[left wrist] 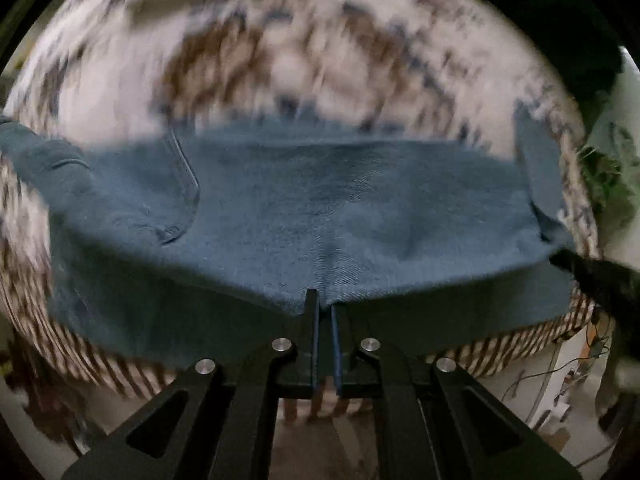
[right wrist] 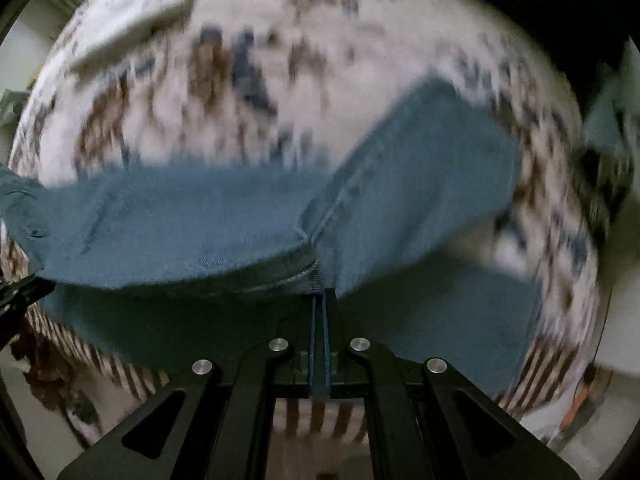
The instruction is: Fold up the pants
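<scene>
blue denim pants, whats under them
Under the blue denim pants lies a white bedspread with brown and blue patterning, visible around them. The part directly beneath the denim is covered and cannot be seen.

Pants (left wrist: 304, 208) spread across bed (left wrist: 280, 60), near edge overhanging. Left gripper (left wrist: 325, 304) at near hem, right gripper (right wrist: 319, 294) likewise; folded cloth (right wrist: 132, 20) behind, far left.

A bedspread (left wrist: 304, 60) patterned in white, brown and dark blue covers the surface, its striped border (left wrist: 500, 348) hanging over the near edge. Green foliage (left wrist: 608, 184) shows at right, cables (left wrist: 560, 376) trailing below it.
</scene>
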Demonstrator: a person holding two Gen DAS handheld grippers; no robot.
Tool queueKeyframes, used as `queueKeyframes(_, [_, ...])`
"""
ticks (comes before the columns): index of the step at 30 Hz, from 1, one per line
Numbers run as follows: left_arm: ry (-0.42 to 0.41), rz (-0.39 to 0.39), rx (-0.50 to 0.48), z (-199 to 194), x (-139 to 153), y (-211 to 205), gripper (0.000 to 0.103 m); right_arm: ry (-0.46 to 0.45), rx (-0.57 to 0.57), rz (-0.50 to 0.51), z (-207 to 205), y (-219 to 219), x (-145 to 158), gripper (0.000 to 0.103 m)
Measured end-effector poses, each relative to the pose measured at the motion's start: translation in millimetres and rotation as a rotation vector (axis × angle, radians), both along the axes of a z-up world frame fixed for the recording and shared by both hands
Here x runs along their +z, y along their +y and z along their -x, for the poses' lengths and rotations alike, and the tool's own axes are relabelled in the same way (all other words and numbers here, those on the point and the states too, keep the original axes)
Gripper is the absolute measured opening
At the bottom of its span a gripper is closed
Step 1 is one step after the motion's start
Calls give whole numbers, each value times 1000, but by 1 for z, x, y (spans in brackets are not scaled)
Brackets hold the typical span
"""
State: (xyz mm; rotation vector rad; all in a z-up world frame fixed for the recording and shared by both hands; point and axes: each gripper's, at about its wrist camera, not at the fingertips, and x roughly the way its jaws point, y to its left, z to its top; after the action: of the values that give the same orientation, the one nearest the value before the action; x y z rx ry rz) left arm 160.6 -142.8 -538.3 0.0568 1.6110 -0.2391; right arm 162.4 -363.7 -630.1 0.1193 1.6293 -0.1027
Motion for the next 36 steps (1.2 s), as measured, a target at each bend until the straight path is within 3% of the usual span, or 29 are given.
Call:
queueKeyframes(6, [148, -24, 68, 27, -82, 13, 3, 120, -75, 12, 52, -8, -68, 0])
queueKeyframes(9, [168, -38, 45, 35, -92, 15, 7, 152, -160, -45, 59, -19, -76, 0])
queueKeyframes(11, [181, -40, 61, 39, -85, 21, 10, 149, -225, -92, 61, -27, -69, 3])
queueKeyframes(12, [177, -32, 73, 40, -77, 26, 17, 138, -252, -109, 60, -29, -61, 6])
queueKeyframes(13, [170, -25, 75, 42, -70, 29, 22, 123, -270, -113, 59, -31, -54, 22])
queueKeyframes(14, [145, -33, 82, 43, -58, 37, 34, 92, -301, -117, 57, -33, -41, 52])
queueKeyframes(16, [90, -29, 106, 42, -38, 48, 56, 29, -360, -113, 49, -38, -18, 80])
queueKeyframes(17, [43, -48, 110, 39, -28, 54, 80, 11, -381, -113, 44, -40, -11, 80])
queueKeyframes(18, [2, -71, 108, 34, -21, 54, 86, -13, -403, -119, 34, -42, -5, 80])
queueKeyframes(19, [-74, -108, 101, 29, -16, 56, 86, -31, -419, -111, 23, -44, -3, 80])
queueKeyframes(21, [-131, -157, 70, 17, -22, 52, 86, -40, -441, -55, -9, -49, -4, 80])
queueKeyframes(25, [-166, -197, 69, -20, -37, 45, 86, -84, -500, 47, -80, -90, -28, 80])
queueKeyframes(29, [-164, -210, 57, -37, -44, 37, 86, 11, -536, 107, -116, -111, -74, 79])
queueKeyframes(30, [-165, -207, 44, -40, -45, 32, 86, 19, -521, 146, -116, -111, -76, 73])
queueKeyframes(31, [-171, -206, 28, -44, -42, 29, 86, 2, -517, 179, -113, -111, -70, 46])
queueKeyframes(32, [-177, -206, 14, -44, -41, 25, 86, -43, -530, 171, -104, -113, -59, 11])
queueKeyframes(33, [-181, -201, 2, -44, -38, 20, 86, -79, -566, 160, -90, -117, -44, 4])
queueKeyframes(36, [-188, -186, -31, -34, -38, 7, 86, -195, -672, 105, -32, -133, 4, 4])
